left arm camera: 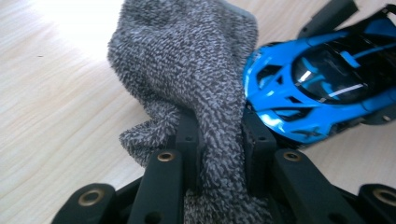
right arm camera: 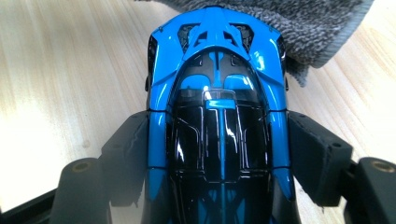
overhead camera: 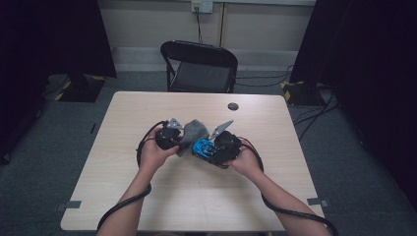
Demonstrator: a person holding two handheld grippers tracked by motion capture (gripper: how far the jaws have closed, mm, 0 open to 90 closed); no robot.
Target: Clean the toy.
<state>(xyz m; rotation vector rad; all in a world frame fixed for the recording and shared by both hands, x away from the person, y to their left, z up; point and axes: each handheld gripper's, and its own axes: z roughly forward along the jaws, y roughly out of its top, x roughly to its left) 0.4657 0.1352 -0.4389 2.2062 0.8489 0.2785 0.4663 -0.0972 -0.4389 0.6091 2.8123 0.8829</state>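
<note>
A grey knitted cloth (left arm camera: pixel 187 70) is pinched between the jaws of my left gripper (left arm camera: pixel 219 135), which is shut on it. The cloth (overhead camera: pixel 193 132) touches the nose of a blue and black toy car (left arm camera: pixel 322 79). My right gripper (right arm camera: pixel 219 154) clamps the car (right arm camera: pixel 217 116) by its two sides, nose pointing away, with the cloth (right arm camera: pixel 299 28) lying just past the nose. In the high view both grippers meet over the middle of the table, the left gripper (overhead camera: pixel 169 136) at left and the right gripper (overhead camera: pixel 216 147) holding the car (overhead camera: pixel 202 147).
The light wooden table (overhead camera: pixel 196 196) has bare surface around the hands. A small dark round disc (overhead camera: pixel 233 106) lies near its far edge. A black folding chair (overhead camera: pixel 199 66) stands behind the table. Black cables trail from both grippers.
</note>
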